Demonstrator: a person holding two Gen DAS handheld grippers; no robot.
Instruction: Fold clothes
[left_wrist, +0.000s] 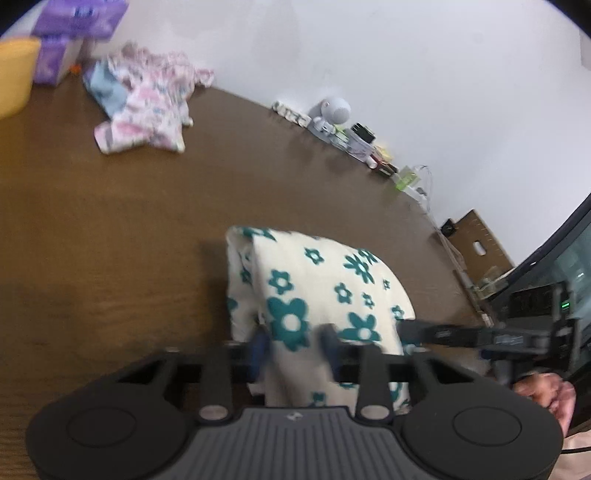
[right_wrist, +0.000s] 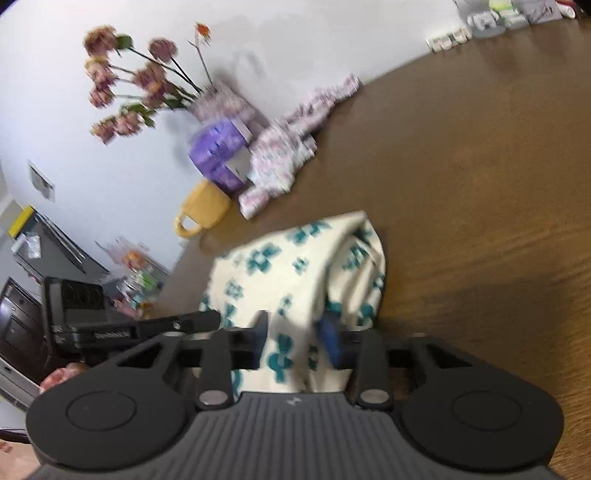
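Cream cloth with teal flowers (left_wrist: 317, 291), one piece at lower centre on the brown tabletop (left_wrist: 110, 229), is pinched along its near edge by two narrowed claws, left claw (left_wrist: 295, 350) and right claw (right_wrist: 295, 343), while one pink-patterned garment (left_wrist: 147, 107) lies upper left.

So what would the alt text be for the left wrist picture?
The left gripper pinches a cream cloth with teal flowers on a brown wooden table; the right gripper grips the same cloth. A crumpled pink patterned garment lies behind.

Cloth (left_wrist: 325, 295) on table (left_wrist: 110, 240); heap of clothes (left_wrist: 147, 107) seemingly behind, wallward.
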